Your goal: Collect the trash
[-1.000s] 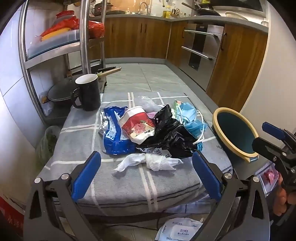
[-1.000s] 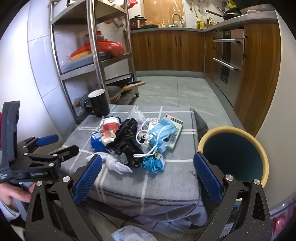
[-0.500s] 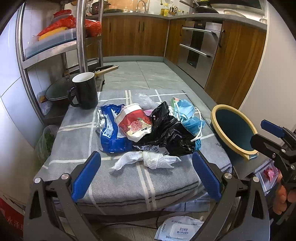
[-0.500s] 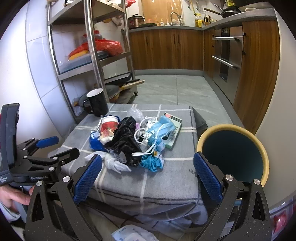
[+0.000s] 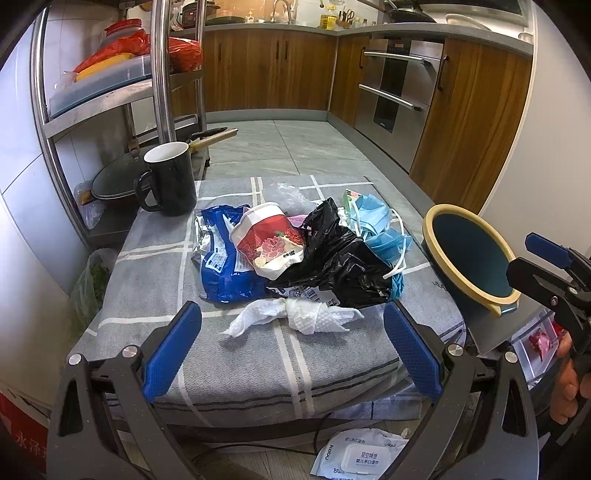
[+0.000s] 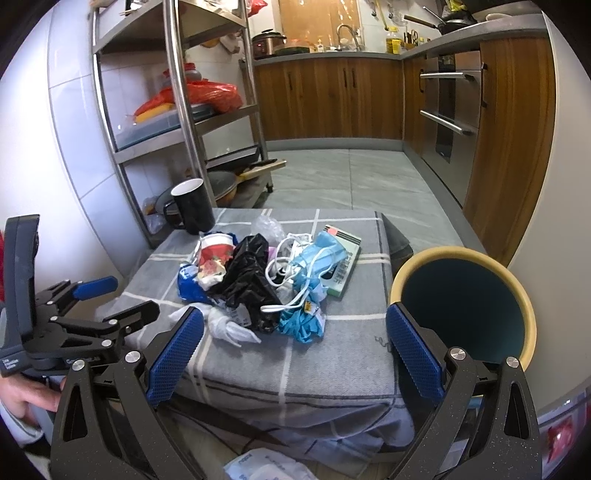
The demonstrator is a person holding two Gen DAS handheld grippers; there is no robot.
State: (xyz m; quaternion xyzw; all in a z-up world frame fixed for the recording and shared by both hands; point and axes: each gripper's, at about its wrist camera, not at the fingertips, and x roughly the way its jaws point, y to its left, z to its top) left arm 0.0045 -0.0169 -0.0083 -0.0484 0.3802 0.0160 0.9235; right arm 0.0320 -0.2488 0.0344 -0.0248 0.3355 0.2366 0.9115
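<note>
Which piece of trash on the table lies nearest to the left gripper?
The white crumpled paper towel, alone at the front of the heap, right before the open left gripper.

Grey stone-look tiles cover the floor point(image 5: 295, 144). Wooden cabinets point(image 5: 266, 70) run along the far wall under a grey countertop point(image 6: 325, 55) with a sink tap point(image 6: 343, 33), and turn the corner down the right side, where a steel built-in oven point(image 5: 395, 88) sits. A steel shelving rack point(image 6: 184, 110) stands against the white tiled wall point(image 6: 74, 110) on the left. Warm light glows behind the tap.
</note>
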